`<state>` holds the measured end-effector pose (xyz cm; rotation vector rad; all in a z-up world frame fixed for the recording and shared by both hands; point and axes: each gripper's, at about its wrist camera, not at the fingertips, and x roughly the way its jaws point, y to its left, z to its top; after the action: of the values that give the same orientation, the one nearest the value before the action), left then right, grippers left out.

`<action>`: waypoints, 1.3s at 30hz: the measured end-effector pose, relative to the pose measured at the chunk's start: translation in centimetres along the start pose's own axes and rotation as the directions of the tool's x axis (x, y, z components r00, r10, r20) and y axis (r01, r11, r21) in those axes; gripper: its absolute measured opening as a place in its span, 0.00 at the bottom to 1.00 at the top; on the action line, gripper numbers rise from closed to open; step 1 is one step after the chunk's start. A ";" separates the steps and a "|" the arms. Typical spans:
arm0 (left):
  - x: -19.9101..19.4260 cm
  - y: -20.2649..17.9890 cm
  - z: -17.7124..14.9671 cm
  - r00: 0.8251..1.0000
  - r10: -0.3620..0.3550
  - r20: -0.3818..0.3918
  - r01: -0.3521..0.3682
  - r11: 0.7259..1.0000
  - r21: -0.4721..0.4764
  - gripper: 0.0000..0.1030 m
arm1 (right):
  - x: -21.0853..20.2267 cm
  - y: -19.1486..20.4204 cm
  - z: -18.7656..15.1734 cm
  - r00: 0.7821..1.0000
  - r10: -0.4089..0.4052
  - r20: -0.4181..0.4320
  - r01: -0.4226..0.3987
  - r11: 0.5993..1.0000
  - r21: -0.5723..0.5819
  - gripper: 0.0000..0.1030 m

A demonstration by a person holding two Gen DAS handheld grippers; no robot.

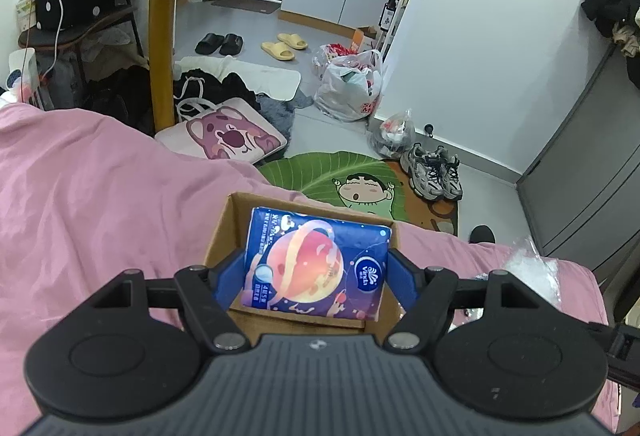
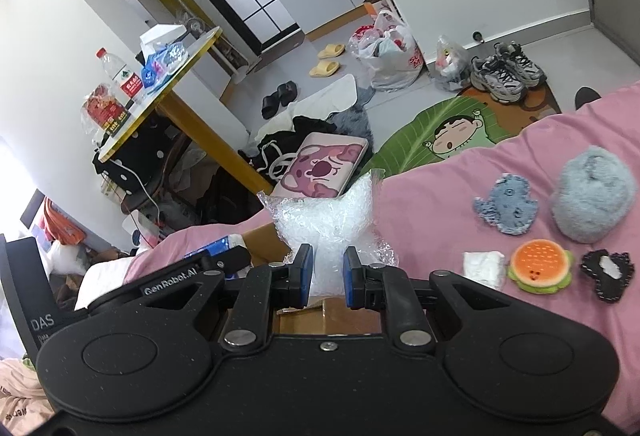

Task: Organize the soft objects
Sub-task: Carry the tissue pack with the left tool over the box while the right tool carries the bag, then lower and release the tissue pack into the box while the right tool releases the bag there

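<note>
In the left wrist view my left gripper point(image 1: 316, 276) is shut on a blue tissue pack point(image 1: 316, 264) with a planet print, held over an open cardboard box point(image 1: 224, 232) on the pink bed. In the right wrist view my right gripper point(image 2: 326, 268) is shut on a clear bubble-wrap bag point(image 2: 324, 212), held above the box point(image 2: 320, 316). On the bed to the right lie a fluffy blue-grey hat point(image 2: 592, 196), a blue denim patch point(image 2: 506, 208), a burger toy point(image 2: 538, 266), a white tissue wad point(image 2: 482, 268) and a black felt heart point(image 2: 608, 270).
The pink bedspread point(image 1: 100, 196) covers the bed. Beyond its edge are a green cartoon rug point(image 1: 340, 176), a pink bear bag point(image 1: 224, 136), sneakers point(image 1: 432, 172), plastic bags point(image 1: 348, 84), slippers and a yellow-legged table point(image 1: 160, 48). A grey cabinet point(image 1: 592, 176) stands on the right.
</note>
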<state>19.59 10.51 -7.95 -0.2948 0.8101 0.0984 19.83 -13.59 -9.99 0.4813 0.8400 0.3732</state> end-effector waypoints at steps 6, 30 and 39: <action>1.7 1.1 0.0 1.000 0.007 -0.027 -0.008 1.000 -0.016 0.71 | 2.1 0.9 0.1 1.000 -0.013 -0.014 0.013 1.000 -0.025 0.15; 2.3 5.1 0.8 0.999 0.021 -0.039 -0.028 0.982 -0.187 0.75 | 5.6 4.5 0.5 0.999 0.000 -0.032 -0.002 0.998 -0.070 0.16; 0.8 5.7 0.6 0.998 0.062 -0.030 -0.067 0.977 -0.203 0.75 | 4.9 4.0 0.8 1.000 0.012 -0.027 -0.013 1.000 -0.008 0.39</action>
<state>19.43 16.10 -9.36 -0.4638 0.8347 0.2403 22.99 -8.00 -10.37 0.4754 0.8613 0.3949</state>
